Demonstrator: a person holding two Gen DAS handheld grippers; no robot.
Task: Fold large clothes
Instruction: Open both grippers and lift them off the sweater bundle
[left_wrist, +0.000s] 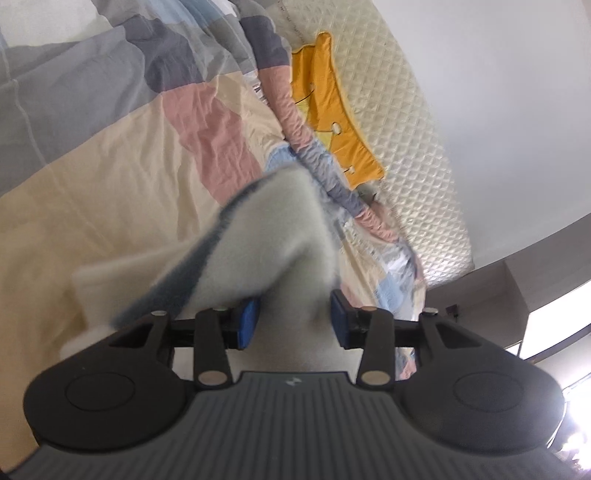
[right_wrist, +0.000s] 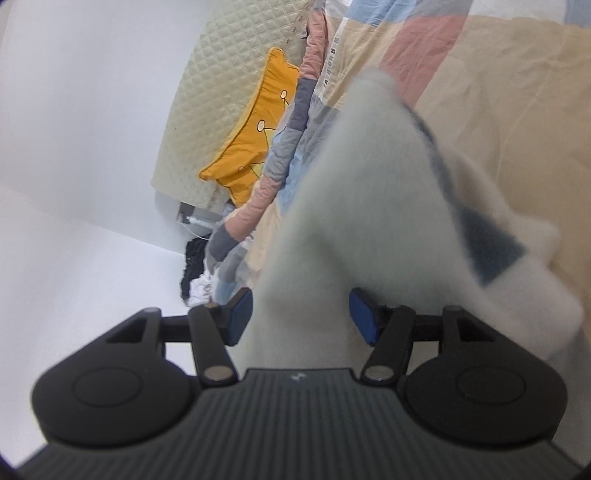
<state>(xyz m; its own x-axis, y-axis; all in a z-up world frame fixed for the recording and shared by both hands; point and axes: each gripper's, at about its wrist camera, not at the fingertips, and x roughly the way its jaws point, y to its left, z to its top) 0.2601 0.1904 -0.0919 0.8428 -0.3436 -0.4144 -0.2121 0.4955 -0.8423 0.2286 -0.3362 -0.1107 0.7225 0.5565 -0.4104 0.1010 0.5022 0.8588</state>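
Note:
A fluffy white garment (left_wrist: 266, 236) with a dark blue-grey band (left_wrist: 184, 273) rises blurred over the bed in the left wrist view. It runs back between the blue pads (left_wrist: 249, 321) of my left gripper (left_wrist: 295, 319), whose jaws stand apart and do not clamp it. The right wrist view shows the same white garment (right_wrist: 369, 203) and its dark band (right_wrist: 487, 243), also blurred. It passes loosely through my right gripper (right_wrist: 301, 315), whose jaws are wide apart. The cloth hides the bed right in front of both grippers.
A patchwork quilt (left_wrist: 110, 166) of cream, pink, grey and blue covers the bed (right_wrist: 498, 92). A yellow pillow (left_wrist: 332, 122) (right_wrist: 255, 147) leans on the cream quilted headboard (left_wrist: 406, 129). Dark and white clothes (right_wrist: 194, 266) lie beside the bed by the white wall.

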